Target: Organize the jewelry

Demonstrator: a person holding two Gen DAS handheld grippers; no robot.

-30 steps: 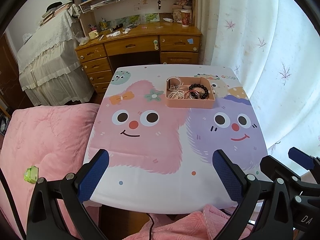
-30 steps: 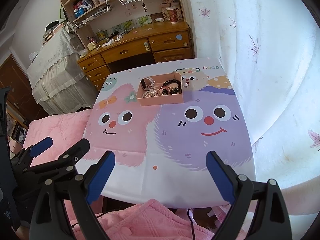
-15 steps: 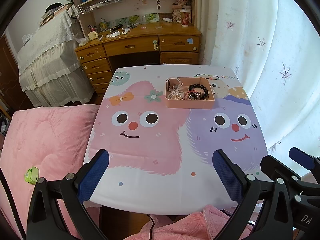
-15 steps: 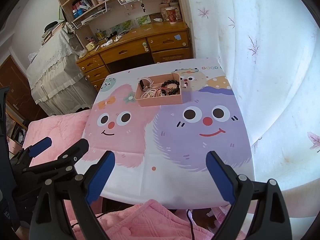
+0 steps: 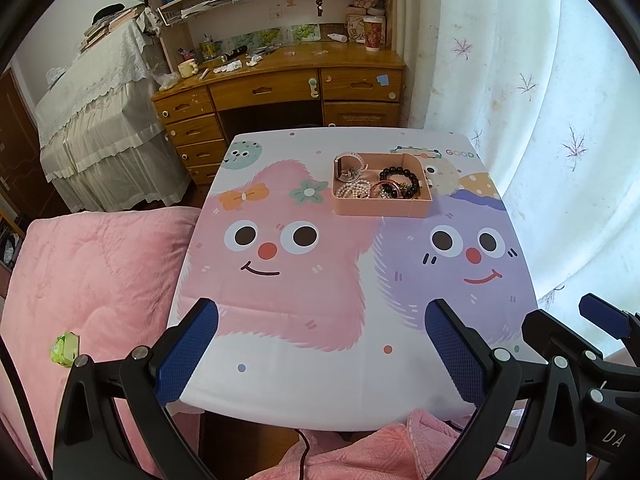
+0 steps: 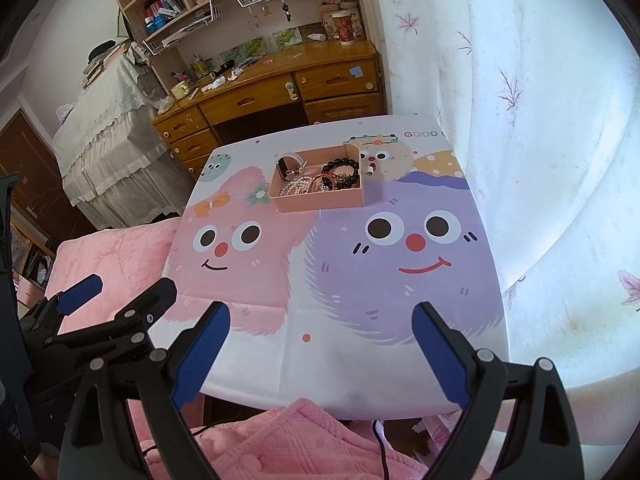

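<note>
- While both grippers hang over the near edge of the table (image 5: 280, 384), neither touches anything on it.
- Left gripper (image 5: 320, 344): its jaws stand wide apart with only bare cloth showing between the blue pads, so it holds nothing.
- Right gripper (image 6: 320, 340): also spread wide and holding nothing; in the left wrist view it shows at the lower right corner, just beside the left one.
- A pink tray (image 5: 380, 205) sits at the far side of the table, right of centre, well apart from both grippers.
- Inside the tray, a watch (image 5: 349, 164) with a pale strap lies in the far left corner.
- A black bead bracelet (image 5: 400, 178) lies in the right part, with a pearl bracelet (image 5: 354, 191) against the near wall at the left.
- Between those two lies a red bangle (image 5: 385, 189), tangled with smaller pieces too small to tell apart.
- A cartoon tablecloth (image 6: 400, 264) with a pink and a purple face covers the table.
- Pink bedding (image 5: 92, 264) lies left of the table.
</note>
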